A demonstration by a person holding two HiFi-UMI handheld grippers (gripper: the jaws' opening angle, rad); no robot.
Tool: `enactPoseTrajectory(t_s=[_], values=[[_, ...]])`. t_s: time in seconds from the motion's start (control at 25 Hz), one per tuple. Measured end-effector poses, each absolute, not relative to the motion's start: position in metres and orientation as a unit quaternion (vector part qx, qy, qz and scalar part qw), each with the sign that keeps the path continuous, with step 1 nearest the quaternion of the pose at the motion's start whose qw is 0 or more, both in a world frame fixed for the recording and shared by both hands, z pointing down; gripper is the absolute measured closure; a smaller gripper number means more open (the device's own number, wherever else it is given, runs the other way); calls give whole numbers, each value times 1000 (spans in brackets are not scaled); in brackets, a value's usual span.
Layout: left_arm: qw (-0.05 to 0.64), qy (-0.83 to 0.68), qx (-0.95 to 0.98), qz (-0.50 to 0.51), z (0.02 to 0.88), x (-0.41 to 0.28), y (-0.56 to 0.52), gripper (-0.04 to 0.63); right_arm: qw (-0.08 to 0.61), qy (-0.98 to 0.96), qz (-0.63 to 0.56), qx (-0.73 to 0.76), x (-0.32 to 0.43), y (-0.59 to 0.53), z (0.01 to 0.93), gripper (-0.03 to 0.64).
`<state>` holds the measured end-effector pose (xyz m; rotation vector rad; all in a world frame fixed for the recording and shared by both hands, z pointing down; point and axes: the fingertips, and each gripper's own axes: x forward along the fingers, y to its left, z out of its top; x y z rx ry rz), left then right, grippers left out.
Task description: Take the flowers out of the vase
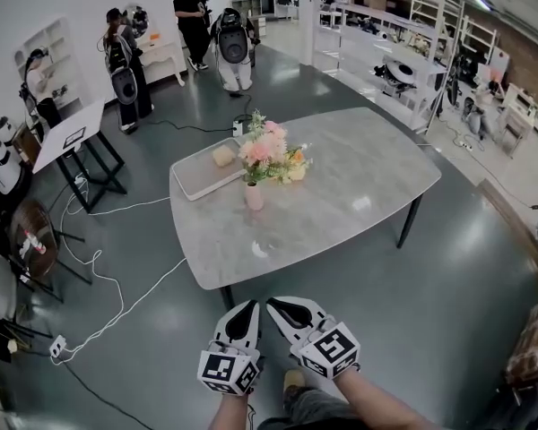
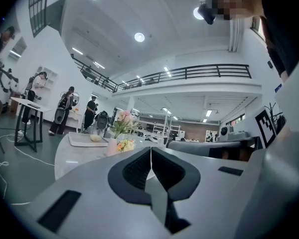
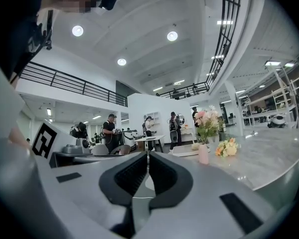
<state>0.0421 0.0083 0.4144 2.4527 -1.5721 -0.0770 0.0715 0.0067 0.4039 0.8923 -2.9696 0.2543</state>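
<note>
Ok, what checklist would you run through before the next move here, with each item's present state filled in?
1. The flowers sit in the vase: ok.
2. The vase stands upright on the table: ok.
3. The left hand-held gripper is empty: ok, jaws together on nothing.
4. The right hand-held gripper is empty: ok, jaws together on nothing.
5. Jaws opened for a grasp: not ok, both shut.
6. Grippers at the vase: not ok, both short of the table's near edge.
</note>
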Motion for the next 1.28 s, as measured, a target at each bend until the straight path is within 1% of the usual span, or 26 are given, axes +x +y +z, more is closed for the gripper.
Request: enactPoseTrajectory(t_s=[0.6,1.12,1.28], values=[[119,-529,840,-17,430,7,-54,578,22,-952,97,288,32,-55,422,592],[112,-427,897,0,422,-36,-156,578,13,-917,103,386,-18,-149,418,591],[122,-403,907,-2,426,-49,-179,578,21,-907,101,407,-33,-167,420,592]])
